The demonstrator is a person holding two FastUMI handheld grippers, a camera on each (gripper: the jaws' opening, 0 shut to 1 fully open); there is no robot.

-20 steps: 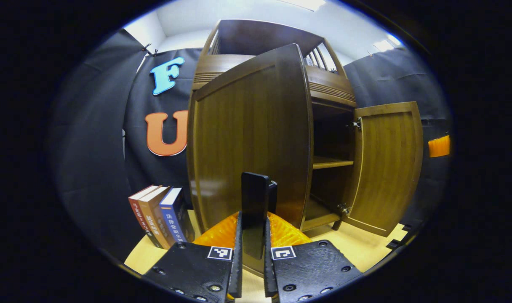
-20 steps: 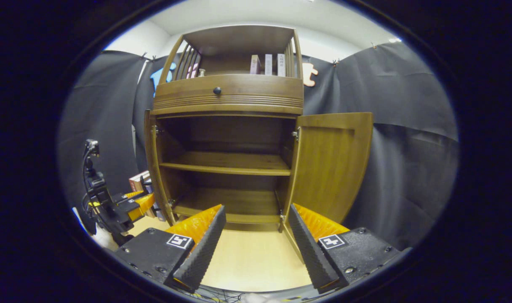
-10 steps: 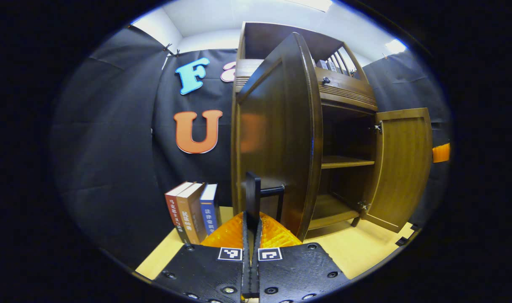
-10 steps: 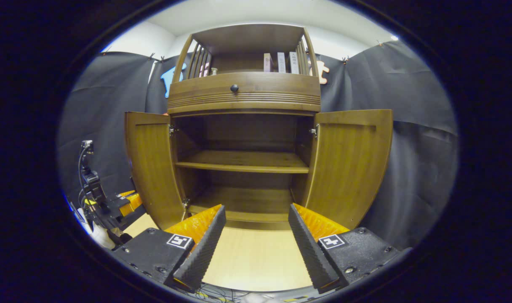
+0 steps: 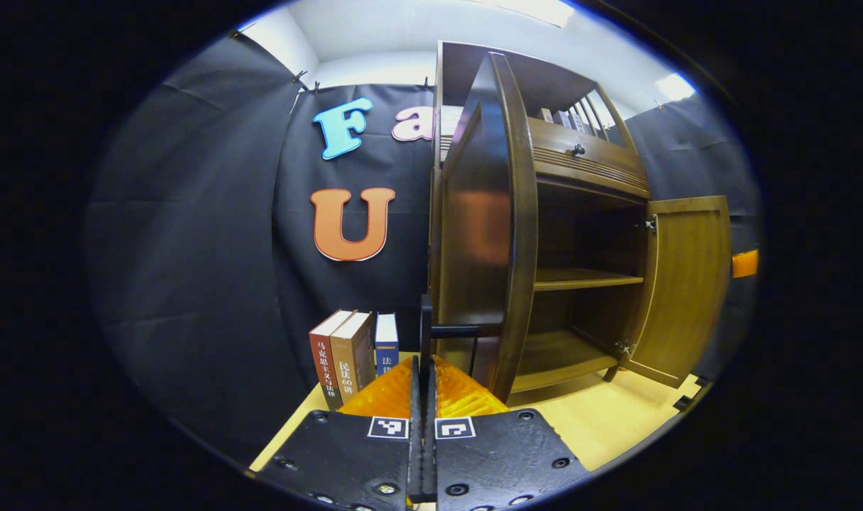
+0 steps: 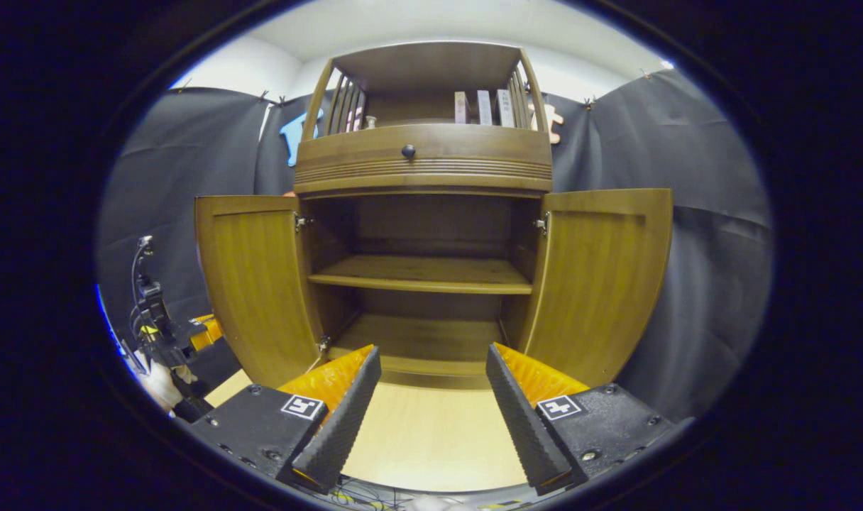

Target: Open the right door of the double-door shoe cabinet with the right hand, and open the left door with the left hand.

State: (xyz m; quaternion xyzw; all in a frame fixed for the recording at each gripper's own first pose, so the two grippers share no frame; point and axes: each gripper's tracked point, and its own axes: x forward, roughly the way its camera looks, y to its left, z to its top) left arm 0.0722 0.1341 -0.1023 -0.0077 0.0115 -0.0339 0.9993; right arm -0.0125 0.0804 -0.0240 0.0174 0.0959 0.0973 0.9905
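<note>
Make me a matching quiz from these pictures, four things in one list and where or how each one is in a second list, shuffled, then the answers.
Things
1. left claw
2. right claw
3. books
4. right door

States
A. standing on the floor beside the cabinet
B. swung wide open, nothing touching it
C. shut on the left door's handle
D. open, holding nothing

Pairs: 1-C, 2-D, 3-A, 4-B

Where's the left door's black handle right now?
In the left gripper view, the black handle sits low at centre, on the left door just right of the books, with the left claw shut on it.
</note>
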